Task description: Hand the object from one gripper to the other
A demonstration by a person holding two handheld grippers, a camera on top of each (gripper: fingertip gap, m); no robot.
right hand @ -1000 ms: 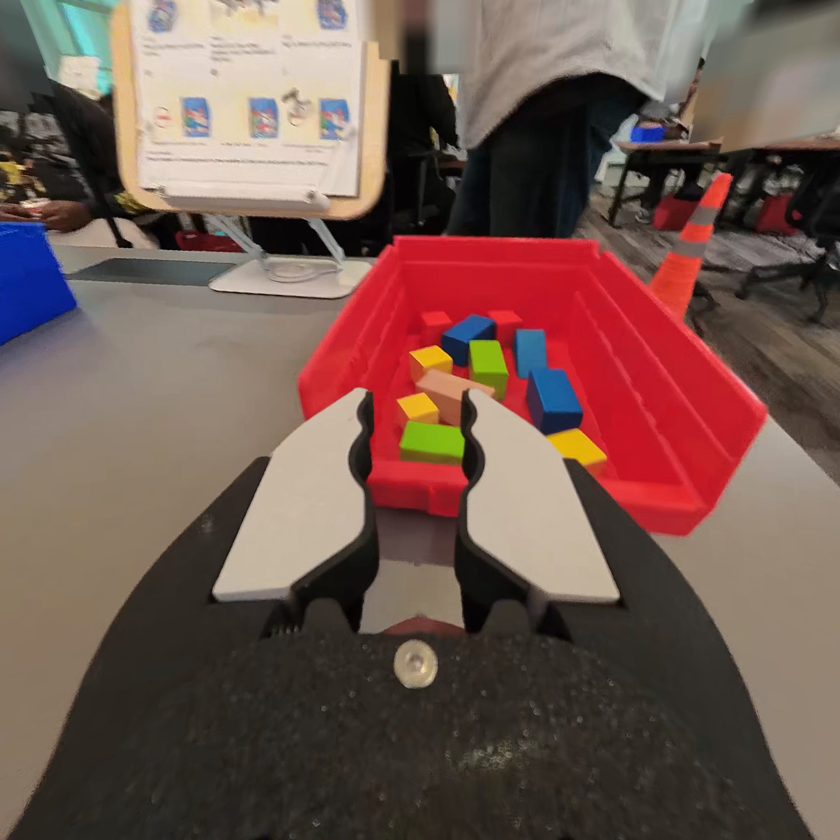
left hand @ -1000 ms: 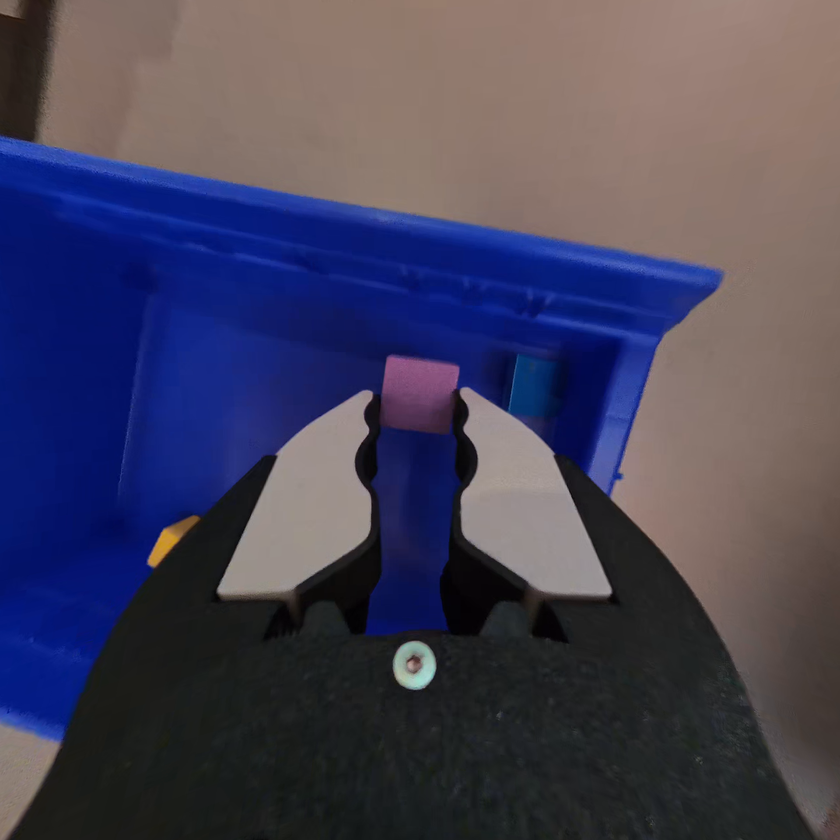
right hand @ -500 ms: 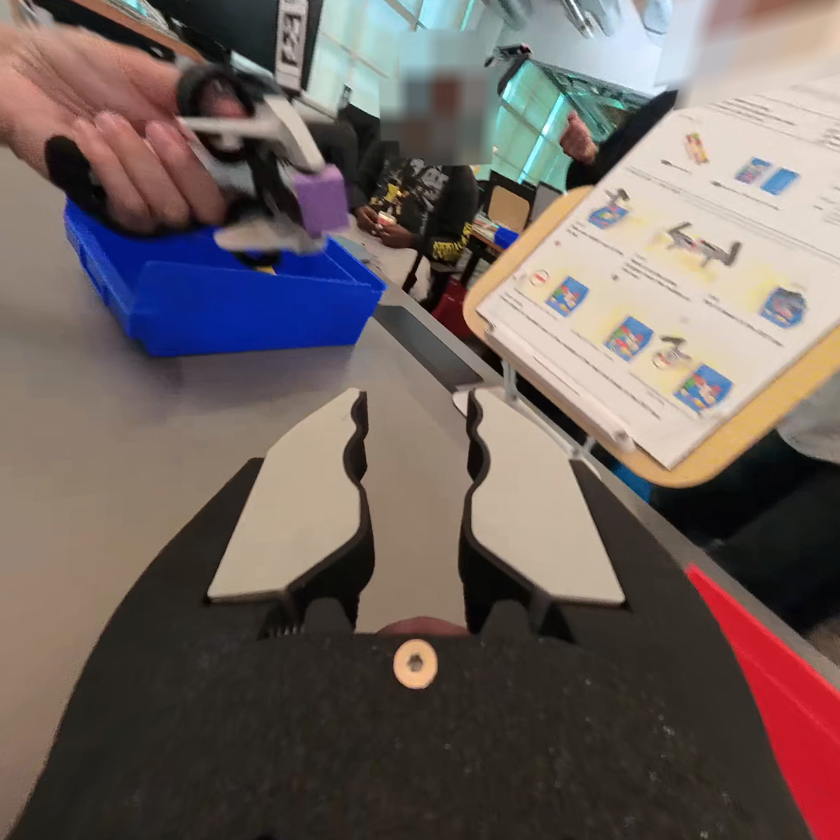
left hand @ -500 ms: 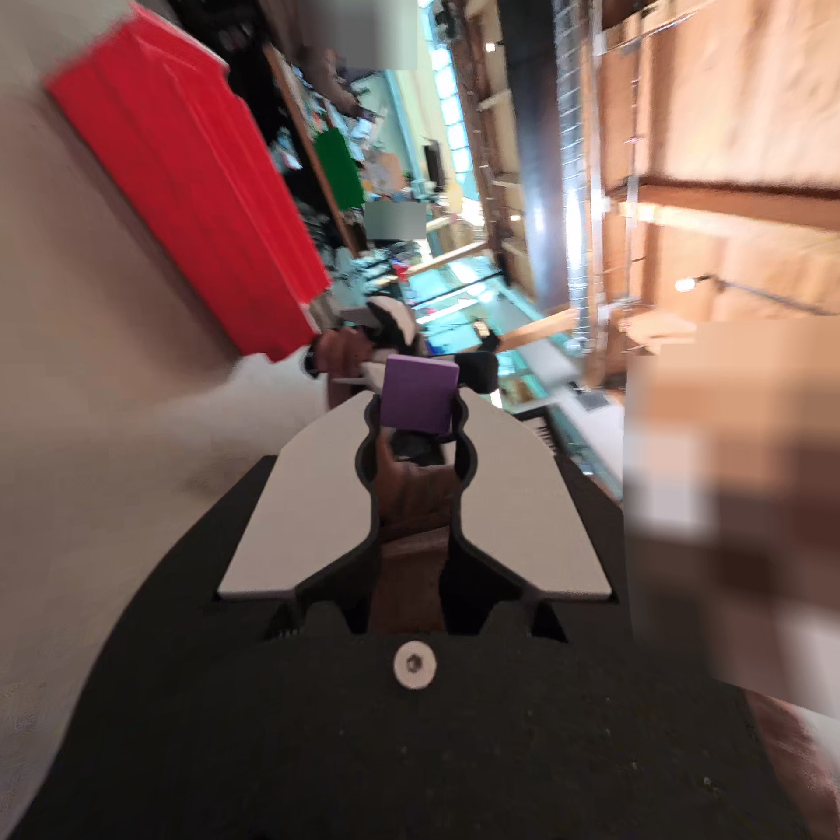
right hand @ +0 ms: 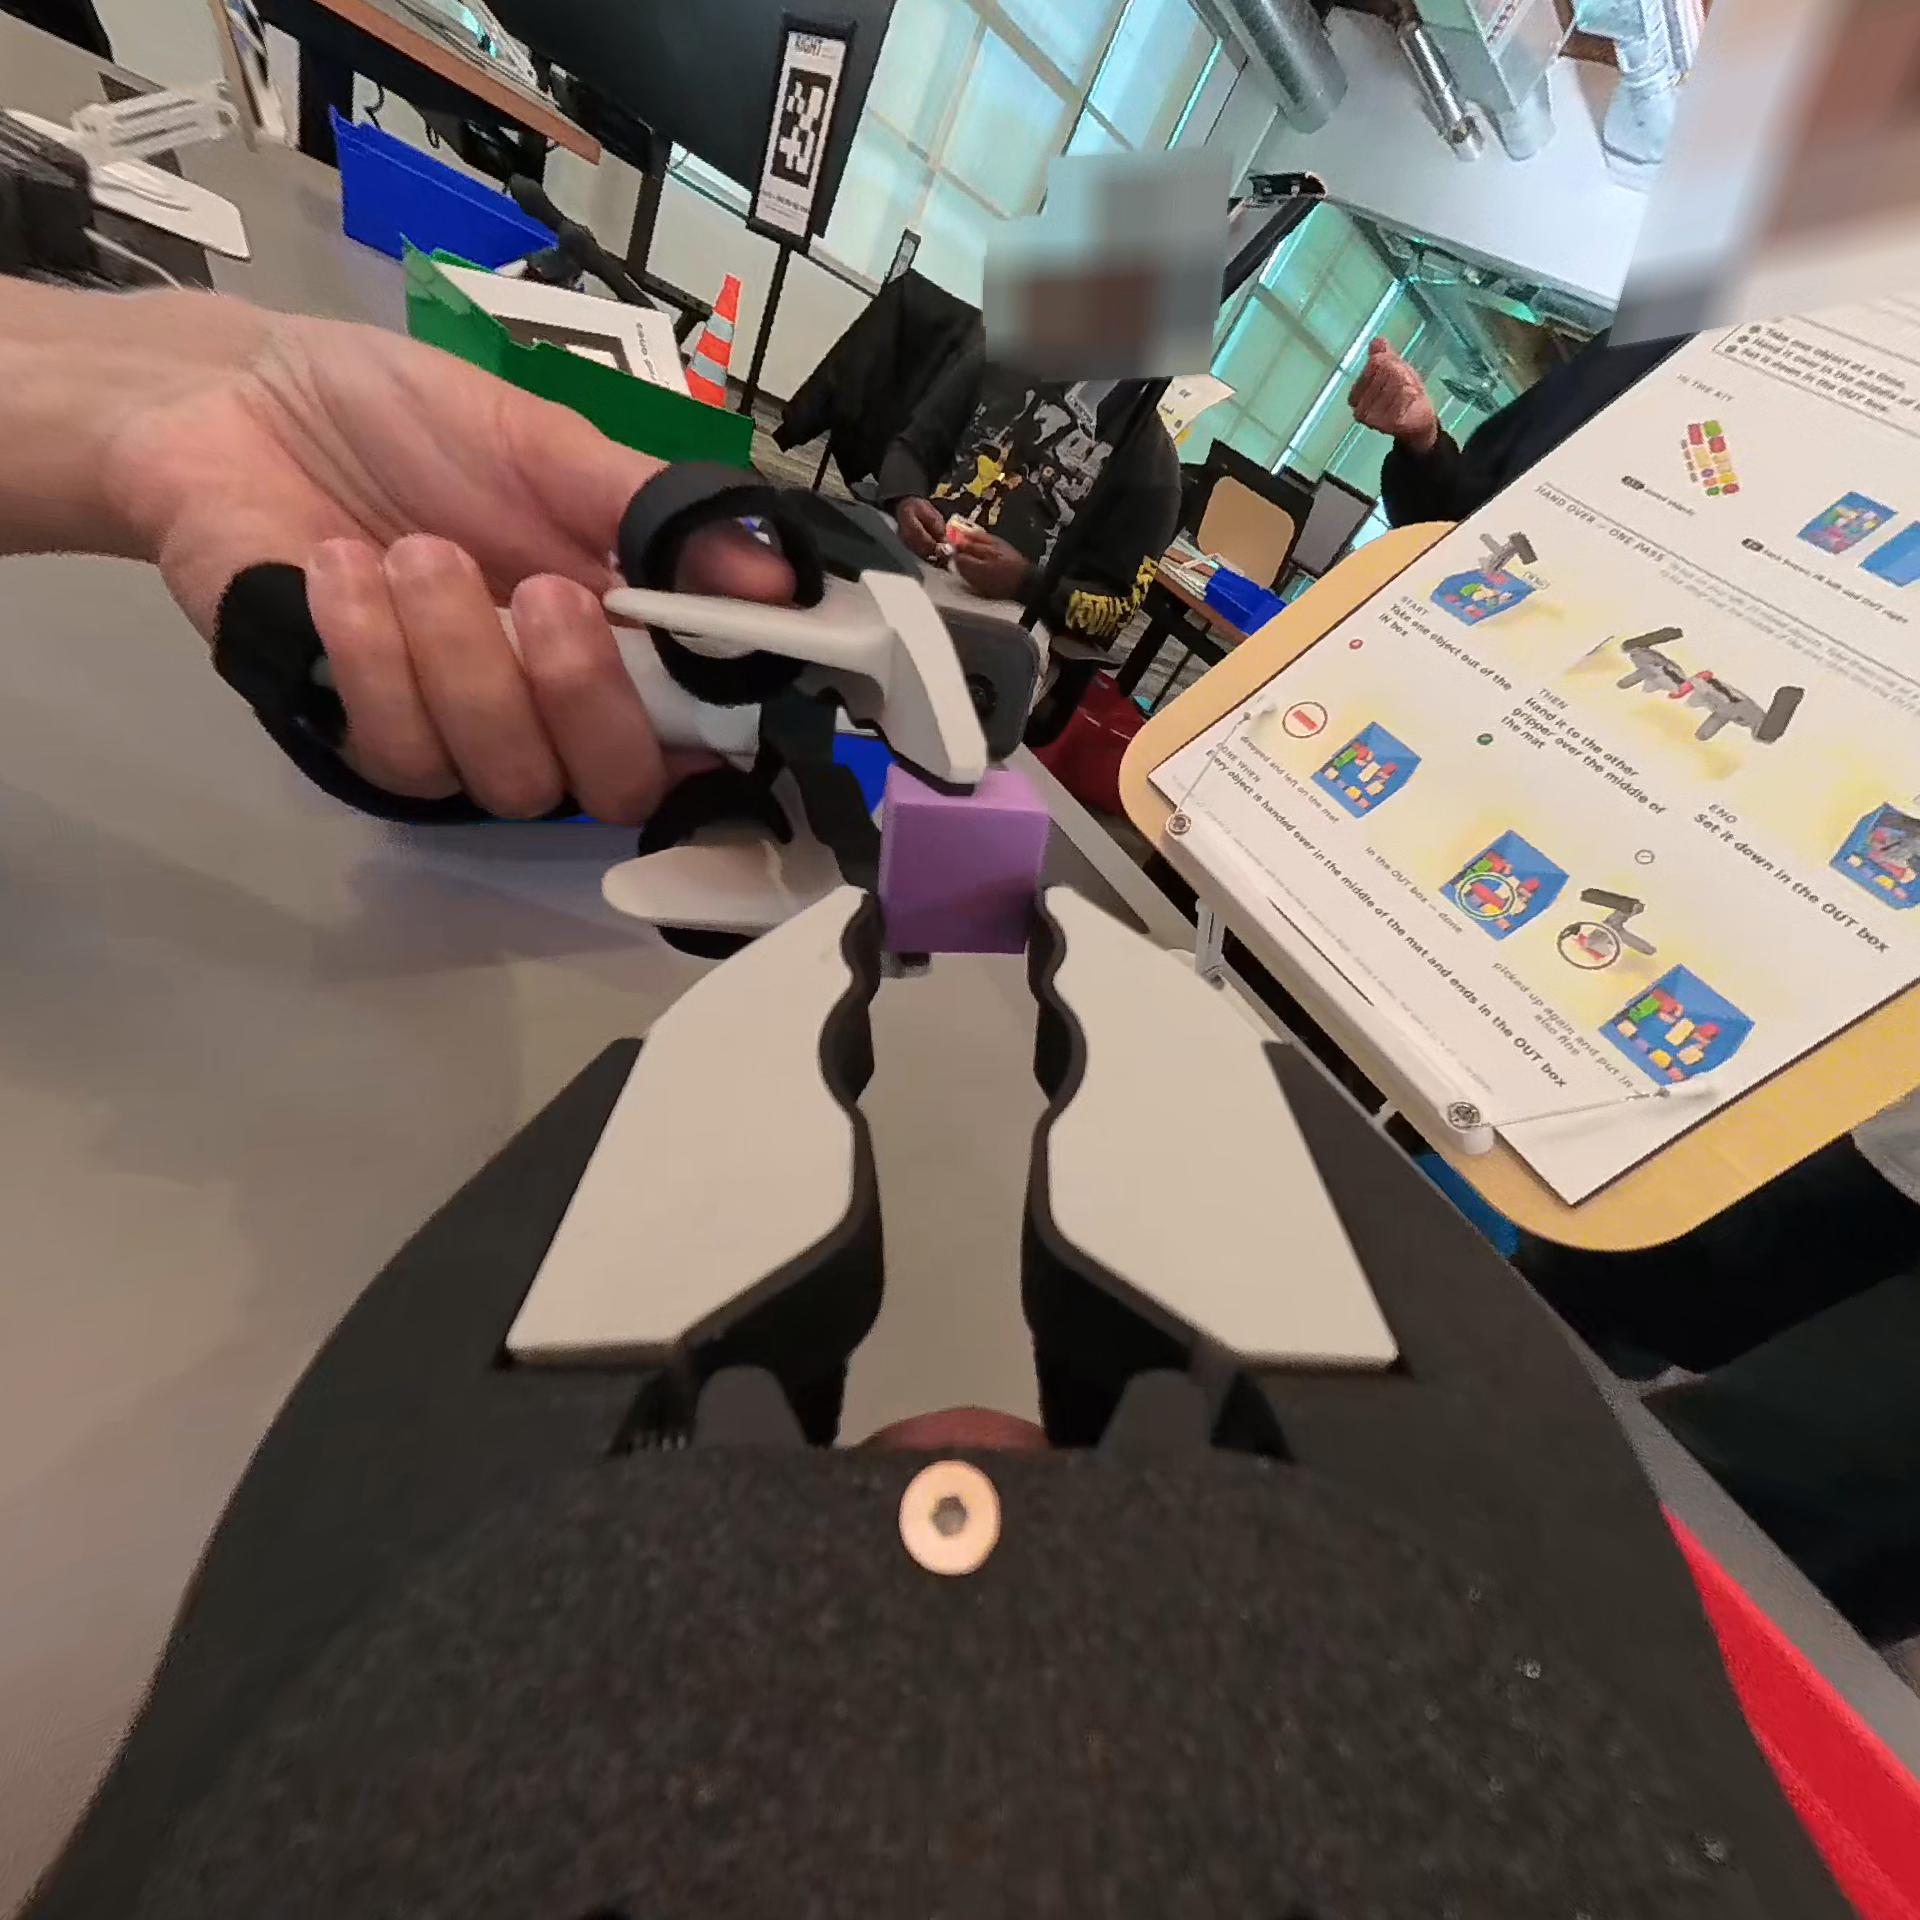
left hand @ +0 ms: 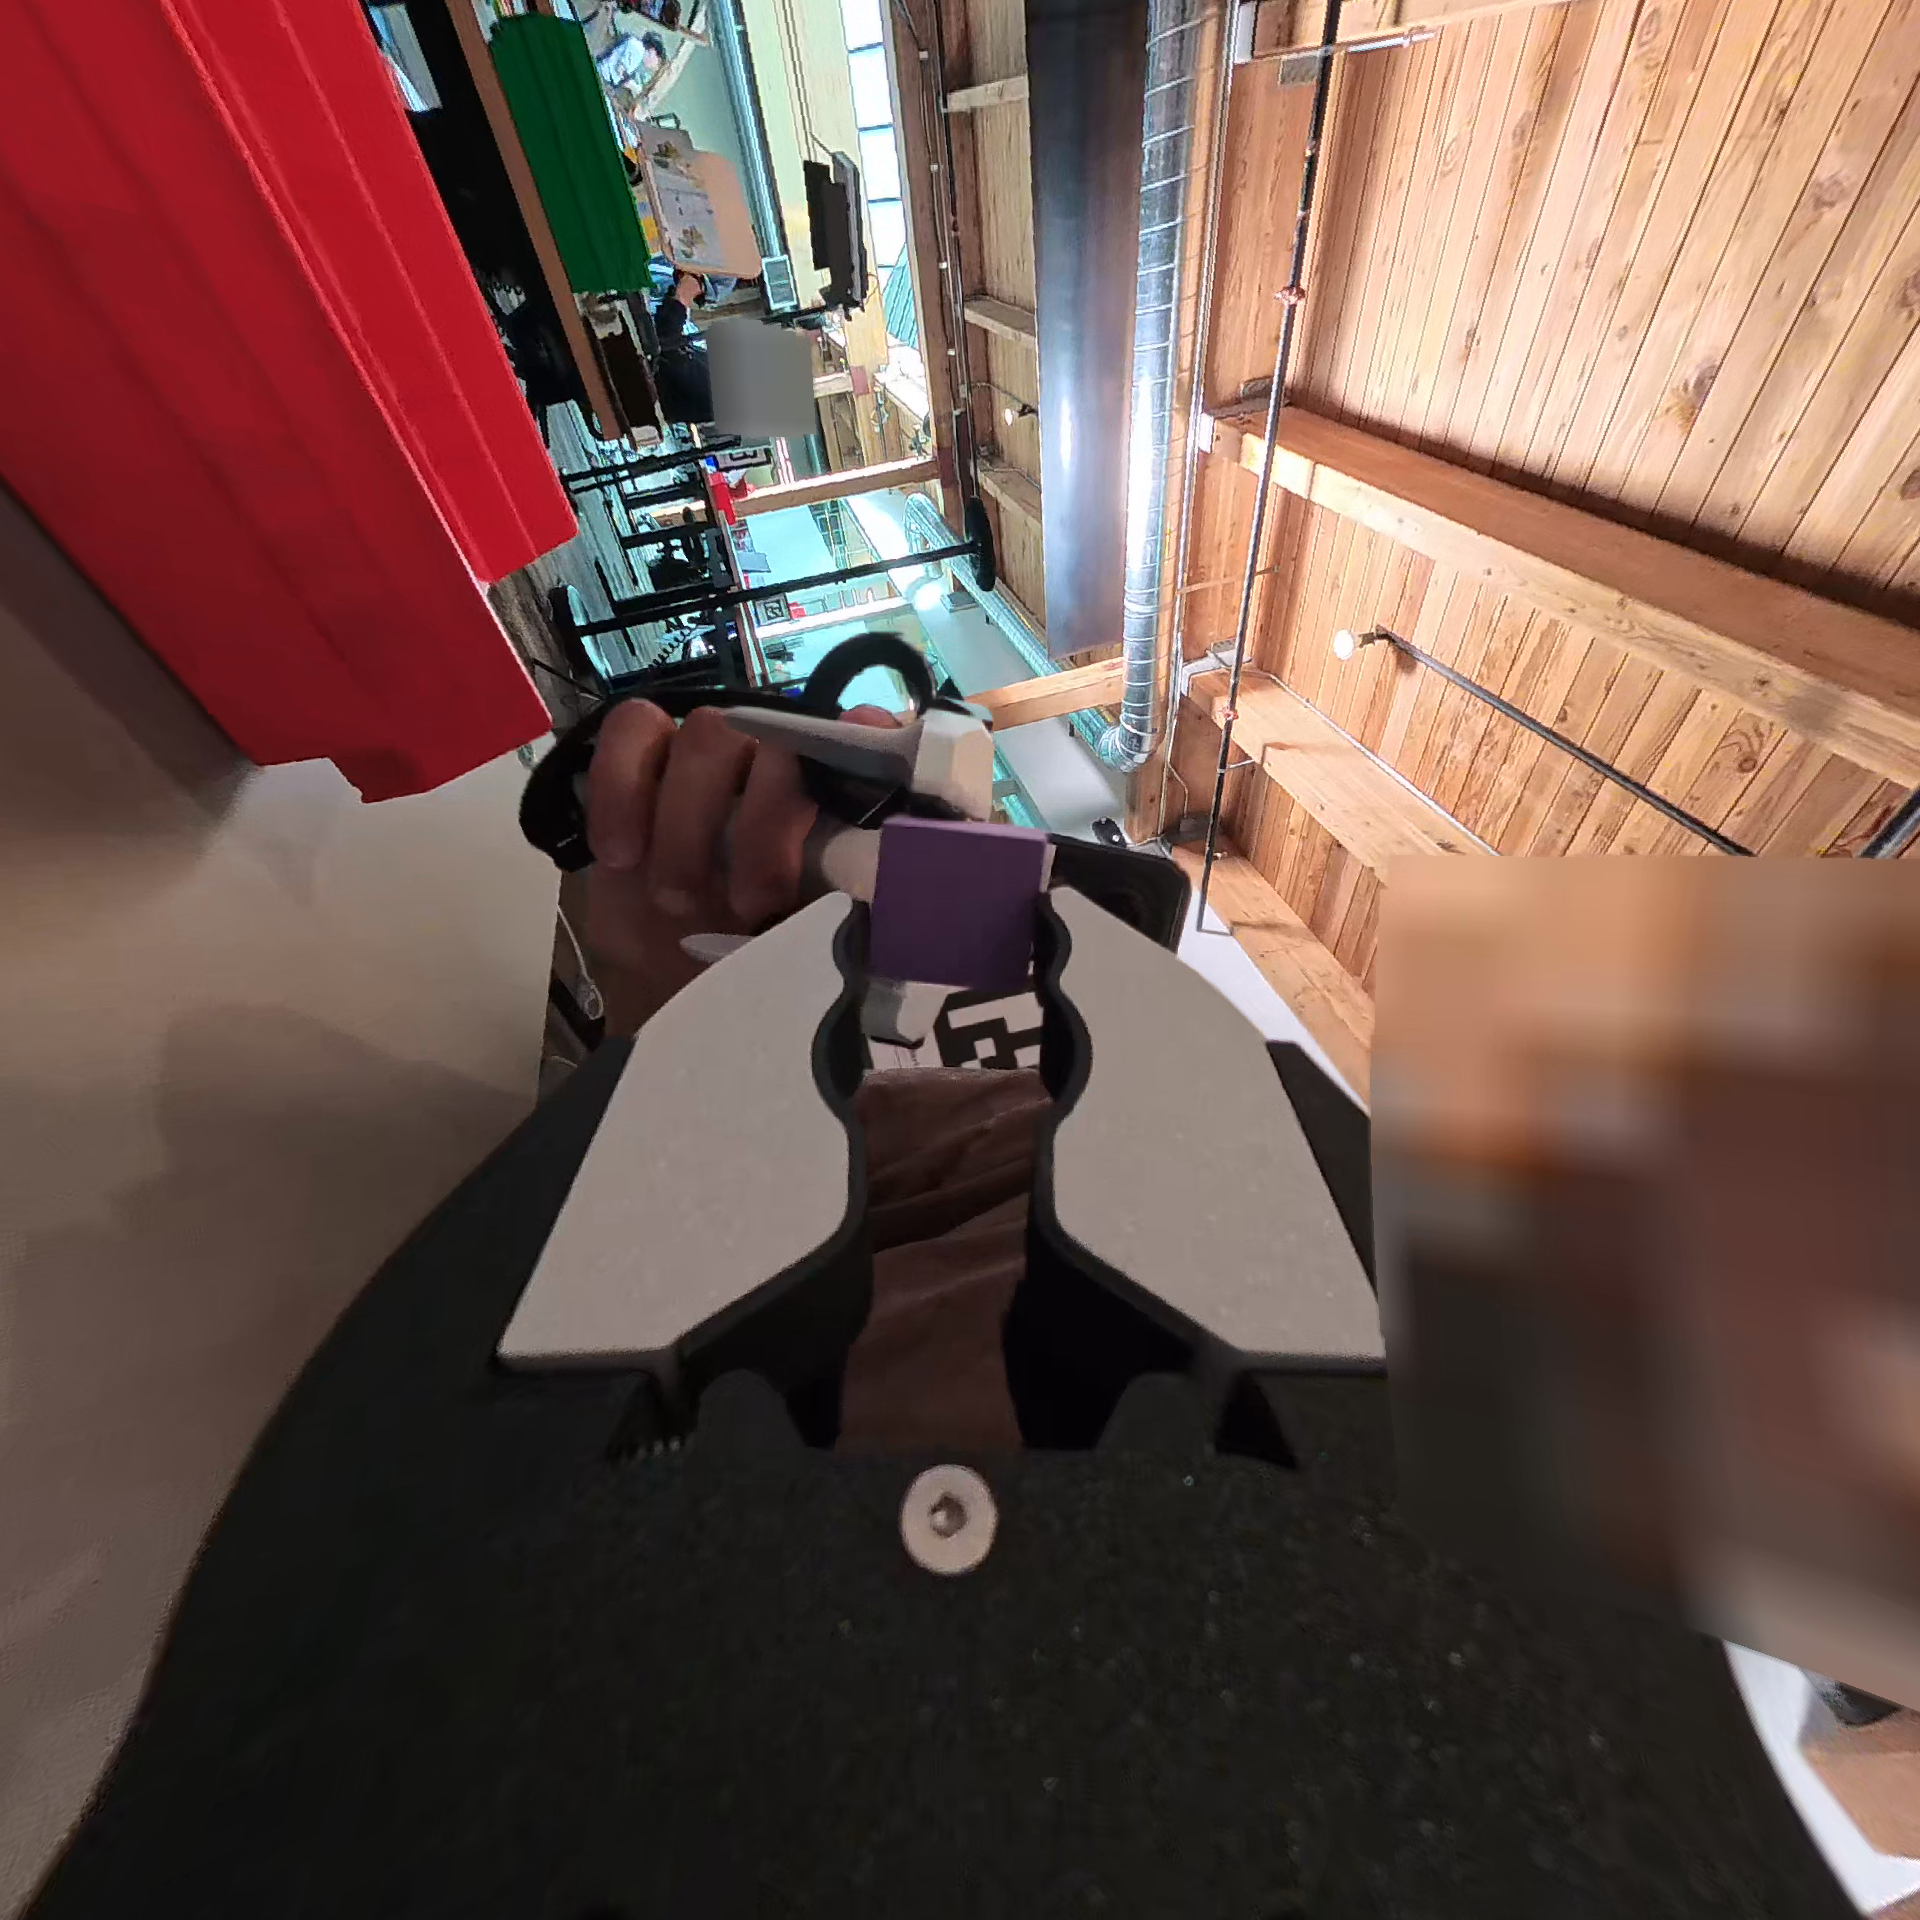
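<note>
Block: purple block [right hand: 961, 878] is a small cube with flat faces and crisp edges; I judge it light, rigid and not fragile, with smooth faces that could slide under a weak pinch.

Place: it sits in the air at the very tips of both grippers, above the grey table [right hand: 156, 1039]; in the left wrist view the purple block [left hand: 956, 902] fills the gap between that gripper's tips.

Left gripper: left gripper [left hand: 951, 940] is clamped on the cube, one fingertip on each of two opposite faces; in the right wrist view the left gripper [right hand: 935, 821] pinches it top and bottom, held in a bare hand [right hand: 395, 582].

Right gripper: right gripper [right hand: 951, 935] has its tips standing on either side of the cube's free side faces; the jaws are apart, and whether the pads already touch the cube I cannot tell.

Hold: the two bare side faces crosswise to the left pinch look the best place, squarely and near their middle, so the cube does not twist out.

Hidden: the cube's far and under faces are covered by fingers; the red bin [left hand: 239, 364] is cut off by the frame edge; mosaic patches cover parts of the background; the instruction sheet [right hand: 1621, 748] stands just right of the tips.
</note>
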